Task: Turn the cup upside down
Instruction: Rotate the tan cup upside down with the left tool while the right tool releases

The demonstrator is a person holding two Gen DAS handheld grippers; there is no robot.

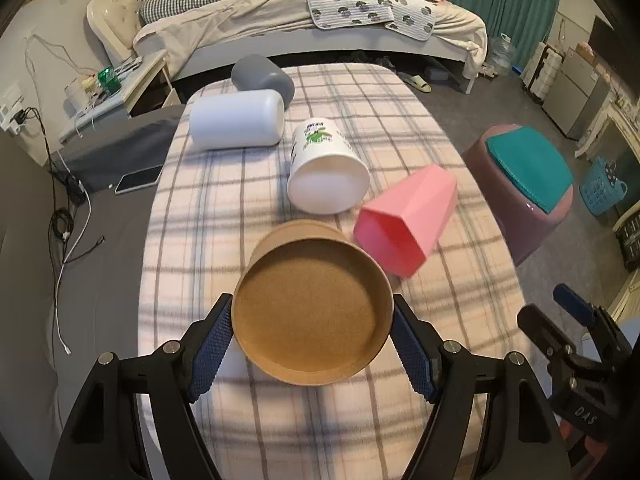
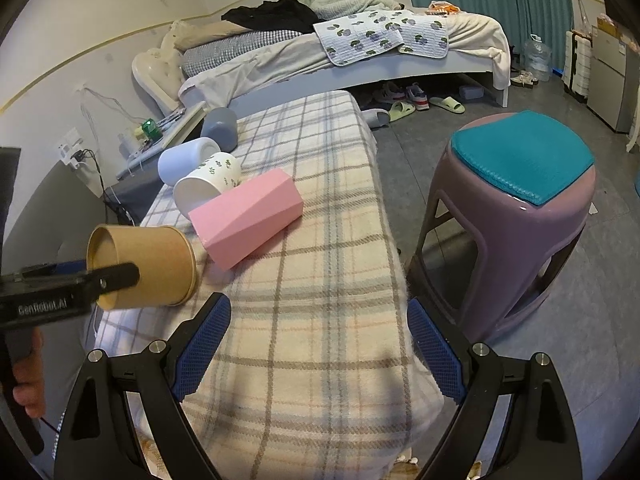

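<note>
Left gripper point(image 1: 312, 336) is clamped on the brown paper cup point(image 1: 312, 304), one blue pad on each side of its base, the cup on its side with the bottom facing the camera, near the worktop's point(image 1: 360, 420) front edge. Just beyond it lies the pink cup point(image 1: 408, 216), tipped over, and beside that the white printed cup point(image 1: 326, 168), also on its side. Farther back, a pale blue cup point(image 1: 236, 124) and a grey cup point(image 1: 262, 78) lie toward the far left corner. Right gripper point(image 2: 318, 352) hangs spread wide, holding nothing, above the plaid cover's right edge, a purple stool point(image 2: 508, 216) alongside.
</note>
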